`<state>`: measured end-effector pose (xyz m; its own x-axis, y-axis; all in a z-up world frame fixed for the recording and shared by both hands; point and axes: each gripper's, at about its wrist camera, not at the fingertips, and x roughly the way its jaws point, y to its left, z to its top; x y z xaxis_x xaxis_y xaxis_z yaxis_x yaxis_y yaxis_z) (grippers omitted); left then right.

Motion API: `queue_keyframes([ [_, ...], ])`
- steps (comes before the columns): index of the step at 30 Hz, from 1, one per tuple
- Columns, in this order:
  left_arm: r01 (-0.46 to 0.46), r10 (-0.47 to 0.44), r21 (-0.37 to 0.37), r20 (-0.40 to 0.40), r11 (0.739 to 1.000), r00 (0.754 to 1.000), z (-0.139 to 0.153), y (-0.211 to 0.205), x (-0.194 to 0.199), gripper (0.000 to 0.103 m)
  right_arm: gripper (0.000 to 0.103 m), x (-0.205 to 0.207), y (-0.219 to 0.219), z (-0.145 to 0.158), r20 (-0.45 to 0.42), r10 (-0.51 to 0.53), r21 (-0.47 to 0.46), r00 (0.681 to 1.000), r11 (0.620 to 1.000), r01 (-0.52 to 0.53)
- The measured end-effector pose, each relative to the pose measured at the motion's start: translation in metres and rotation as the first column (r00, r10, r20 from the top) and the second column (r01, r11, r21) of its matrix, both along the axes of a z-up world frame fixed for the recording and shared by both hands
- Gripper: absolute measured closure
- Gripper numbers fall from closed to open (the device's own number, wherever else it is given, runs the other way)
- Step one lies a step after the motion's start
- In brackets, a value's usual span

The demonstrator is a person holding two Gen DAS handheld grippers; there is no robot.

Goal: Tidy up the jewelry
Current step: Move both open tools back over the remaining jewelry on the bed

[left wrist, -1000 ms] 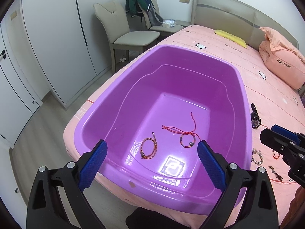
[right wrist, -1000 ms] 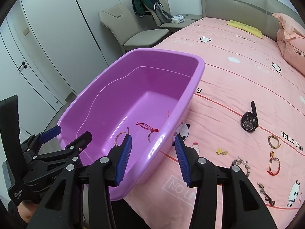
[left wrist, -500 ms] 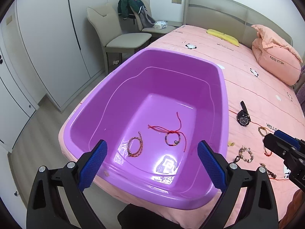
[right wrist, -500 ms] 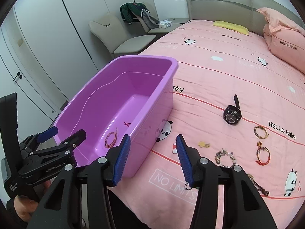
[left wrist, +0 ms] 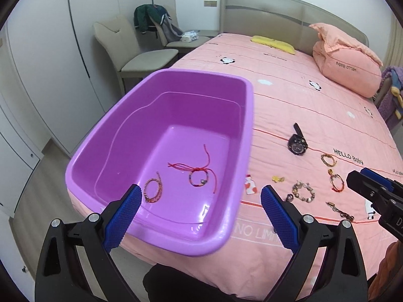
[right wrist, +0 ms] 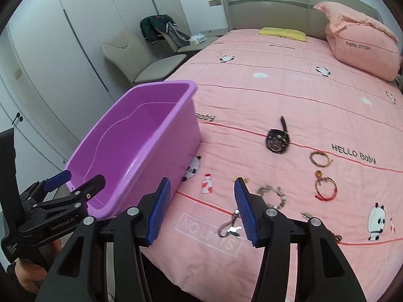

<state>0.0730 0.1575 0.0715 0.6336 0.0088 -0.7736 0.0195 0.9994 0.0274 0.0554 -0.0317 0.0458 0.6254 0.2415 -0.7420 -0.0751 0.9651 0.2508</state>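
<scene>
A purple tub [left wrist: 248,136] sits at the bed's near left corner. In it lie a red-string bracelet [left wrist: 199,176] and a brown braided bracelet [left wrist: 152,188]. On the pink sheet to its right lie a black watch [right wrist: 277,141], a gold bracelet [right wrist: 320,158], a red cord bracelet [right wrist: 326,188], a beaded bracelet [right wrist: 273,193] and a silver clasp chain [right wrist: 231,224]. My left gripper [left wrist: 200,196] hangs open over the tub's near rim, holding nothing. My right gripper [right wrist: 201,183] hovers over the sheet between the tub [right wrist: 151,151] and the jewelry; its jaws are opening with nothing between them.
A pink pillow [left wrist: 347,68] and a yellow cloth [left wrist: 273,42] lie near the headboard. Two beige chairs [left wrist: 141,58] with clothes on one stand left of the bed, beside white wardrobe doors [left wrist: 45,63]. The bed's edge runs just under both grippers.
Both grippers have moved right along the bed edge, from the tub toward the loose jewelry. The tub has slid left in both views. The right jaws stand slightly wider.
</scene>
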Motion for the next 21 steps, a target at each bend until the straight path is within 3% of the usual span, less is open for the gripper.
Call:
queue_keyframes([
  [10,0.108,-0.108,-0.016,-0.026,0.994,0.994,-0.016,-0.058,-0.010,0.009,0.052,-0.033,-0.070,-0.016,-0.013,-0.146,0.001,0.989,0.989,0.146],
  [21,0.185,-0.187,-0.031,-0.082,0.982,0.979,-0.059,-0.106,-0.012,0.009,0.052,-0.066,-0.131,-0.063,-0.064,-0.274,-0.009,0.959,0.962,0.274],
])
